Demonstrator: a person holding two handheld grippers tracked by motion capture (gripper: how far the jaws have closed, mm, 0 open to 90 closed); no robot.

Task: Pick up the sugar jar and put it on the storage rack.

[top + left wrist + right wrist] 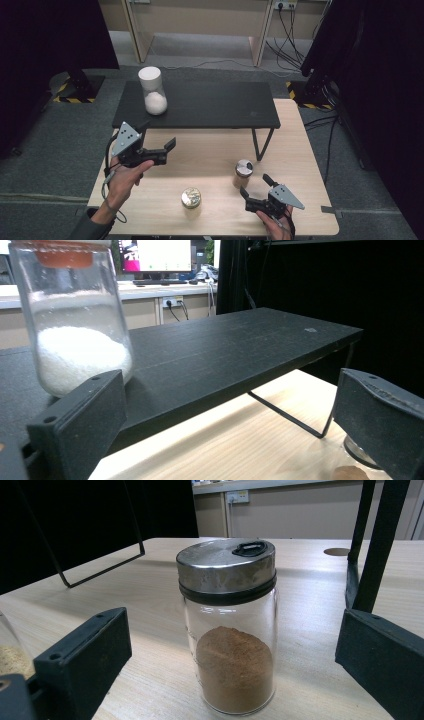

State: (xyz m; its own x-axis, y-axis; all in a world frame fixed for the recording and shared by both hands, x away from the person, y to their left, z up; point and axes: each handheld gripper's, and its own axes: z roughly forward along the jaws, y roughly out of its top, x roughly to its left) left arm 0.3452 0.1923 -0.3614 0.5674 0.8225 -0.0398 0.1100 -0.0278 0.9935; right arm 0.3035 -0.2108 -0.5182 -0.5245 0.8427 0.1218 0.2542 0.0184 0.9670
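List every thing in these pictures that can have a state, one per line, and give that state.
Left gripper: open, holding nothing.
Right gripper: open, aimed at the brown-powder jar.
Brown-powder jar: upright, lid on, under half full.
White-powder jar: upright on the black shelf, capped, partly full.
Gold-lidded jar: upright, closed.

No legible text, label, brand, number or sign on any surface. Spice jar (227,625) with metal lid: unlabelled. Jar of white powder (75,315): unlabelled. A screen (157,255) in the far background of the left gripper view is too blurred to read.
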